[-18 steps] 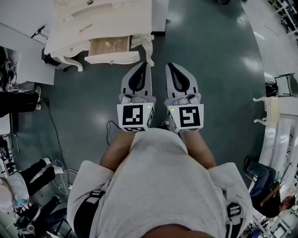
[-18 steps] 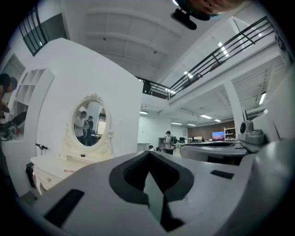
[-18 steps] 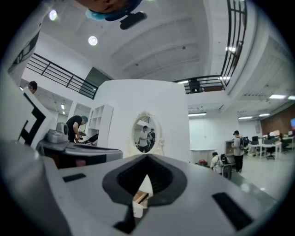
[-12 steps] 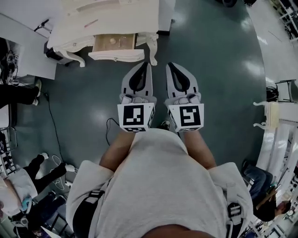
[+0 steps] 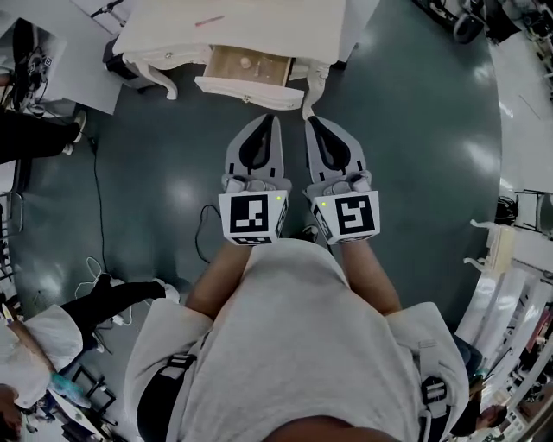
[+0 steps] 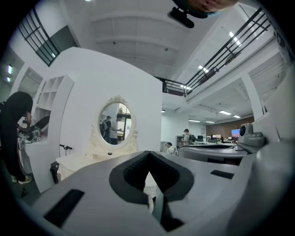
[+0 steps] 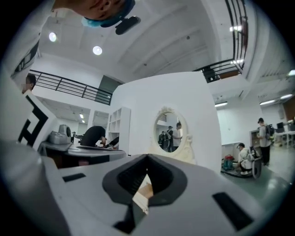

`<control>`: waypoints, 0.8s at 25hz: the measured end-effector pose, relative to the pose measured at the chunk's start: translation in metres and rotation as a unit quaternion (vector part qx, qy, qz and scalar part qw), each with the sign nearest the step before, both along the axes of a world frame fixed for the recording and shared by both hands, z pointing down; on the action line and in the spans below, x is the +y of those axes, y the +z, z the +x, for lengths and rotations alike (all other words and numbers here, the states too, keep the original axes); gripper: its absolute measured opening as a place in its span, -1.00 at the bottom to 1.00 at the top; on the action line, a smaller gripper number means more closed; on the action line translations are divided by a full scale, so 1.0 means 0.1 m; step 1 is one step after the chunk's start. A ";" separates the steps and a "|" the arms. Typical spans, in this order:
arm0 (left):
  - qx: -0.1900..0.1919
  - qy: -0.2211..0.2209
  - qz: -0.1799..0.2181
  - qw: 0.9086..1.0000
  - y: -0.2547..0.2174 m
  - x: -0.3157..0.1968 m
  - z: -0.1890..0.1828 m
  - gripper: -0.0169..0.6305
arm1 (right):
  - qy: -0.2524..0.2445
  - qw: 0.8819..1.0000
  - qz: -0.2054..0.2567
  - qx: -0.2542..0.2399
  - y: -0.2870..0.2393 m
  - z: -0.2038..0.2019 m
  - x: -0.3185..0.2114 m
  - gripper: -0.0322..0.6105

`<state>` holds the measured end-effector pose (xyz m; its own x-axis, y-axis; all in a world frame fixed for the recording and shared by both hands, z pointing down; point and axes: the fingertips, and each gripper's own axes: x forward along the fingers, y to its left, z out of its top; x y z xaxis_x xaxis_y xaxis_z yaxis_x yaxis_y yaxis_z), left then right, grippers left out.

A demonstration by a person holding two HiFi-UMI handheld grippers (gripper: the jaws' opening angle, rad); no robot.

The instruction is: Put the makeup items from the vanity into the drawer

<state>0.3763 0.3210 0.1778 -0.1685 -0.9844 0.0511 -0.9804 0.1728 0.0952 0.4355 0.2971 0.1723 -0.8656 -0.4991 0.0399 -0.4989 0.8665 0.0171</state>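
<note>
Cream-white vanity (image 5: 259,26) stands at the top centre of the head view, on a dark green floor (image 5: 415,173). Its wooden drawer (image 5: 251,88) is pulled open toward the person. One small pale round item (image 5: 246,62) lies inside the drawer, which suggests that at least one piece may already be stowed. A slim pink item (image 5: 210,20) lies on the vanity top, at the upper left of the drawer, so it appears to be waiting its turn. The frame cuts off the back of the top, so how many pieces remain cannot be counted. The left gripper (image 5: 270,129) and the right gripper (image 5: 315,129) sit side by side at the frame's centre, level and aimed at the vanity. Both are apart from it, with bare floor between their tips and the drawer front. In the left gripper view the left gripper (image 6: 148,156) has its jaws clenched together with nothing between them, and an oval mirror (image 6: 115,123) rises beyond. The right gripper view shows the right gripper (image 7: 147,159) clenched and empty too. Judging from this, the work is at an early stage, or between carries, with a reach for the pink item likely next.
</note>
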 end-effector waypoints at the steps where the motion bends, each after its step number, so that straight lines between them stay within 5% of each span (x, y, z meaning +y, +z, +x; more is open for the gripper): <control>1: 0.000 -0.010 -0.001 1.000 0.02 0.03 -0.12 -0.93 | -0.012 1.000 -0.003 0.001 0.02 -0.14 0.03 -0.86; 12: -0.009 -0.110 -0.019 0.994 0.17 0.57 -1.54 -0.93 | -0.104 0.994 -0.015 0.001 0.15 -1.61 0.36 -0.86; 20: 0.005 -0.122 -0.018 0.992 0.23 0.77 -2.24 -0.93 | -0.110 0.993 -0.008 0.032 0.19 -2.31 0.54 -0.86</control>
<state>0.1520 0.3982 0.2004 -0.4006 -0.9120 0.0881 -0.9082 0.4080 0.0935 0.2049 0.3512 0.1917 -0.9492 -0.2962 0.1060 -0.2949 0.9551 0.0275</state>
